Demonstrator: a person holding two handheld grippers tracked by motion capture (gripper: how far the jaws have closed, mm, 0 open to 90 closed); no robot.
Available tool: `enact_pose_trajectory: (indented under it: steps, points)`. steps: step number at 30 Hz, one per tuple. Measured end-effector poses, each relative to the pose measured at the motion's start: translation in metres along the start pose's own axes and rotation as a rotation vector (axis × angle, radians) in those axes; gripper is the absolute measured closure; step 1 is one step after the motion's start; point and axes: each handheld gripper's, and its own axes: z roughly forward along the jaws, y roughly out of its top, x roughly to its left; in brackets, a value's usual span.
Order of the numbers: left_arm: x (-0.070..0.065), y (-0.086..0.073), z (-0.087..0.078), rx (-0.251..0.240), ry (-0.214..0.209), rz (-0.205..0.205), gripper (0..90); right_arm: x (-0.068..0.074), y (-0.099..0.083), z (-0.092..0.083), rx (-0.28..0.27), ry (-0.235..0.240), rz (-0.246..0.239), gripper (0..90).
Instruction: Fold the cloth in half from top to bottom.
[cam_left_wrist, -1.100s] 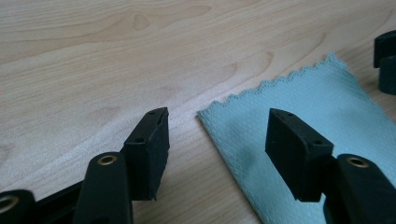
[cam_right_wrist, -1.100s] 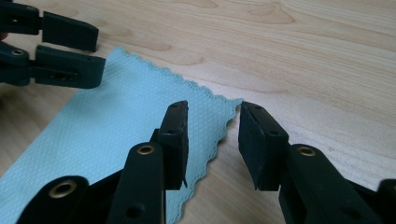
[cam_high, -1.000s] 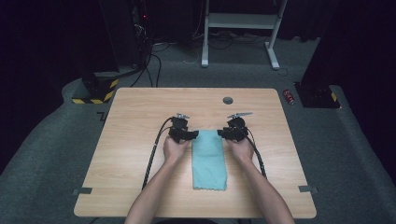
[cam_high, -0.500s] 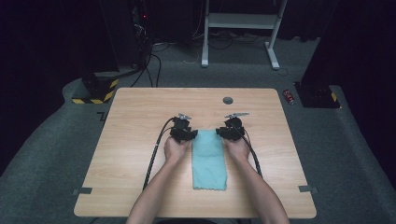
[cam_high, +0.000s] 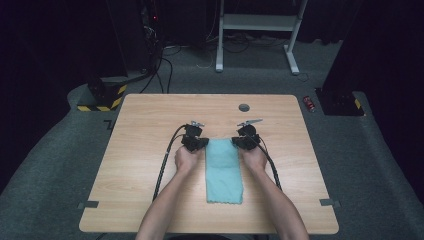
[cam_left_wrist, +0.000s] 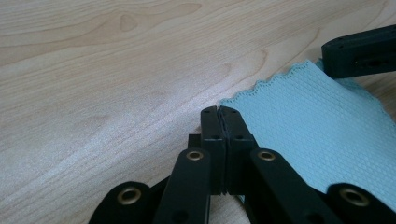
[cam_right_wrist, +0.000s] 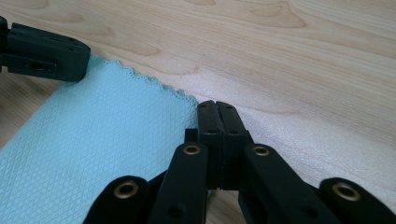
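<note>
High view: the teal cloth (cam_high: 224, 170) lies mid-frame, its long side running top to bottom. The left gripper (cam_high: 196, 142) and right gripper (cam_high: 247, 141) have just closed, each pinching a top corner.

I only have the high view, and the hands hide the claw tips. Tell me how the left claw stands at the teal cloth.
Observer: The left claw has just been closing. Its jaws now meet with no gap, right at a corner of the cloth, and no fabric shows in the seam between them.
Operator: Now report the right one.
Observer: The right claw has also just closed, jaws together. The cloth's corner ends beside its tip, and I cannot tell if any fabric is caught.
Operator: Describe the cloth's far edge.
Observer: It is scalloped, and the fabric has a fine diamond weave.
</note>
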Motion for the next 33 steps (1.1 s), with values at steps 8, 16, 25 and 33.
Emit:
enact_pose_trajectory:
  steps: [8,16,25,33]
  points:
    - [0.001,0.0,-0.002,-0.022,-0.016,0.002,90.0,-0.005,0.001,-0.012,-0.045,0.015,-0.013,90.0]
    - [0.001,0.005,-0.012,-0.059,-0.041,0.009,90.0,-0.004,0.002,-0.016,-0.062,0.021,-0.019,90.0]
    - [0.003,0.018,-0.027,-0.108,-0.071,0.013,90.0,-0.006,0.008,-0.031,-0.112,0.029,-0.009,90.0]
    - [0.002,0.035,-0.032,-0.139,-0.092,0.014,90.0,-0.011,0.013,-0.039,-0.147,0.028,0.014,90.0]
